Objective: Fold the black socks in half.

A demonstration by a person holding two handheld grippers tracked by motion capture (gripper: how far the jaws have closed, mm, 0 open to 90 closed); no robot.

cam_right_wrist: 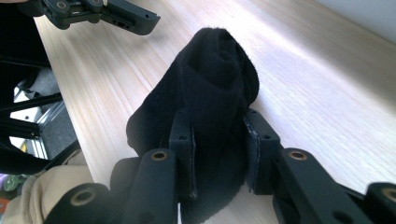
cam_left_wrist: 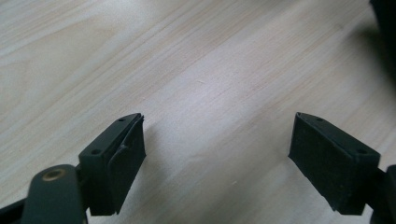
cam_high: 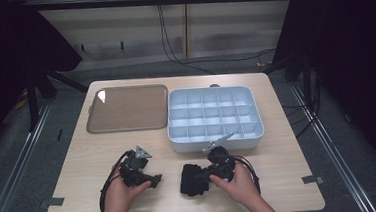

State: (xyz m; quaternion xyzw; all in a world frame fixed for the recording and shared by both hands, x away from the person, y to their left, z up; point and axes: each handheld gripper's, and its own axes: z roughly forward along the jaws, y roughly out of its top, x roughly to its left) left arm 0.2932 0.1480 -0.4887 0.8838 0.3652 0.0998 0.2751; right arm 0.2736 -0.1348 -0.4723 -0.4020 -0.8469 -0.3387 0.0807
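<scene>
Sock [cam_right_wrist: 210, 107], black, bunched, on the table [cam_high: 281, 179] near its front edge, pinched between the jaws of the right gripper [cam_right_wrist: 218, 154]; left gripper [cam_left_wrist: 217, 144] just left of it, jaws wide apart over bare wood, holding nothing; tray [cam_high: 126, 109] and divided bin [cam_high: 214, 118] farther back

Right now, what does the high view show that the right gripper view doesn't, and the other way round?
High view alone: the brown tray and the pale divided box at the table's far side, and both hands. Right gripper view alone: the right gripper with its jaws closed on the black cloth, pinching a fold. Both share the wooden table, the cloth, and the left gripper, open.
</scene>
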